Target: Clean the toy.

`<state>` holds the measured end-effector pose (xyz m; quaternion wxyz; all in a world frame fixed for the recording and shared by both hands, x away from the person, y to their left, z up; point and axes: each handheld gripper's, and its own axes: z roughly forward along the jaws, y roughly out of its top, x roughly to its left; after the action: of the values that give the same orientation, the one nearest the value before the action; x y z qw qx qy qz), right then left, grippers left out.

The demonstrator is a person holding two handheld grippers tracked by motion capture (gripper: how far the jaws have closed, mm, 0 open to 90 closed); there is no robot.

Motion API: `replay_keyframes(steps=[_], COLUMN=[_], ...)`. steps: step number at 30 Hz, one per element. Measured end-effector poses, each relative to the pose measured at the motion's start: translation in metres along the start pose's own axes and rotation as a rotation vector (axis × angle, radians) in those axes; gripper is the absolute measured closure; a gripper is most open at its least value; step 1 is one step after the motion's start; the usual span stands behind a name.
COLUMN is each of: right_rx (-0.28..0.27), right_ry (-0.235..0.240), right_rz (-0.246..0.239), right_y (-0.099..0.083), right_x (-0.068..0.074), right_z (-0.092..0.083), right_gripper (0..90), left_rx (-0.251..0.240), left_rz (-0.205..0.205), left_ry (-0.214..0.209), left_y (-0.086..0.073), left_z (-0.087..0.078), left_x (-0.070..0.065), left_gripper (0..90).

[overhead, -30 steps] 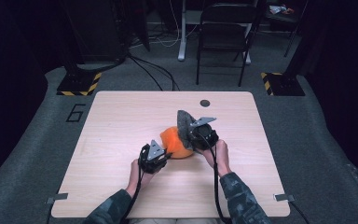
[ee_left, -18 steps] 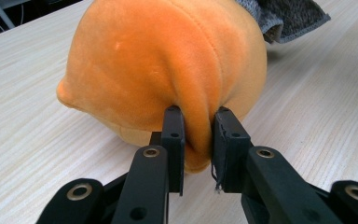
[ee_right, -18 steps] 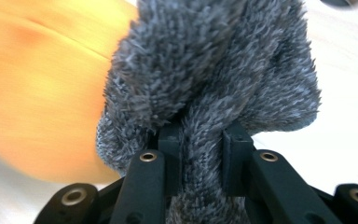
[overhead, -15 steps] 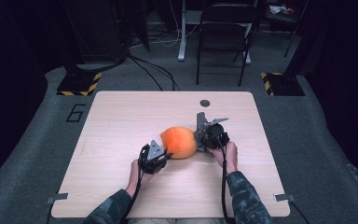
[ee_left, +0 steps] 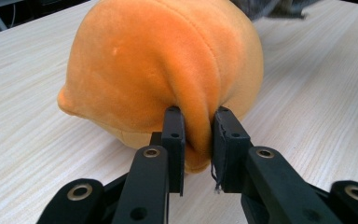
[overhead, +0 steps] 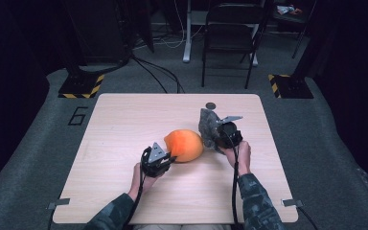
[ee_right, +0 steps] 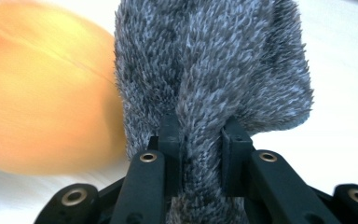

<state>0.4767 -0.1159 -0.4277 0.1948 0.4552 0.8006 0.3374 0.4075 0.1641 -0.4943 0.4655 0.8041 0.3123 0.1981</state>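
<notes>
pale wood-grain tabletop (overhead: 124, 143) is spreading under both our hands, with grey carpet and a folding chair (overhead: 230, 38) lying beyond it. nearest us, our left gripper (overhead: 165, 158) is pinching a fold of the orange plush (ee_left: 168, 65), a smooth velvety rounded form resting on the wood near the middle. a little farther, to its right, our right gripper (overhead: 218, 134) is clenching a tuft of the grey furry piece (ee_right: 214, 60), shaggy and limp, which is standing just beside the orange plush. we judge we are separating the grey cover from the orange body. next we are needing to keep the left grip anchoring while carrying the grey piece clear and setting it down.
</notes>
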Motion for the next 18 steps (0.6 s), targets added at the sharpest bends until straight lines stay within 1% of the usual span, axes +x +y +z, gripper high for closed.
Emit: replay_keyframes(steps=[1, 3, 4, 5, 6, 7, 8, 9, 10, 12, 15, 16, 17, 18], right_rx=[-0.019, -0.036, -0.045, -0.035, -0.024, -0.007, 0.021, 0.034, 0.043, 0.053, 0.051, 0.048, 0.054, 0.048], right_ry=[0.012, 0.056, 0.065, 0.080, 0.096, 0.105, 0.101, 0.091, 0.093, 0.084, 0.082, 0.078, 0.076, 0.075], right_rz=[-0.011, -0.026, -0.053, -0.070, -0.091, -0.106, -0.116, -0.111, -0.128, -0.119, -0.117, -0.124, -0.115, -0.127], right_y=[0.004, 0.010, 0.012, 0.014, 0.014, 0.014, 0.012, 0.010, 0.007, 0.004, 0.001, 0.001, 0.001, 0.001], right_x=[0.005, 0.017, 0.023, 0.030, 0.035, 0.039, 0.043, 0.045, 0.044, 0.044, 0.041, 0.041, 0.042, 0.042], right_z=[-0.005, -0.013, -0.015, -0.016, -0.014, -0.010, -0.005, 0.001, 0.006, 0.013, 0.015, 0.015, 0.015, 0.016], right_gripper=[74.2, 74.2, 74.2, 74.2, 74.2, 74.1, 74.1, 74.0, 74.0, 74.0, 74.0, 74.0, 74.0, 74.0], left_rx=[-0.003, -0.010, -0.013, -0.014, -0.019, -0.018, -0.017, -0.017, -0.014, -0.012, 0.012, 0.020, 0.029, 0.038], left_rz=[-0.003, 0.005, 0.008, 0.013, 0.005, 0.007, -0.001, 0.005, 0.004, 0.007, 0.057, 0.068, 0.072, 0.076], left_ry=[0.001, 0.000, -0.001, 0.001, -0.002, -0.002, -0.009, -0.004, -0.010, -0.003, 0.049, 0.052, 0.057, 0.064], left_y=[0.000, 0.002, 0.003, 0.004, 0.004, 0.004, 0.003, 0.002, 0.002, 0.002, 0.005, 0.006, 0.005, 0.005], left_z=[-0.001, -0.003, -0.005, -0.006, -0.007, -0.006, -0.006, -0.005, -0.005, -0.005, -0.007, -0.008, -0.007, -0.005], left_x=[0.000, 0.000, 0.000, 0.000, 0.000, 0.000, -0.001, -0.001, -0.001, 0.000, -0.004, -0.004, -0.005, -0.006], left_gripper=[76.5, 76.5, 76.5, 76.4, 76.4, 76.3, 76.2, 75.8, 74.9, 68.0, 51.5, 47.8, 45.3, 44.0])
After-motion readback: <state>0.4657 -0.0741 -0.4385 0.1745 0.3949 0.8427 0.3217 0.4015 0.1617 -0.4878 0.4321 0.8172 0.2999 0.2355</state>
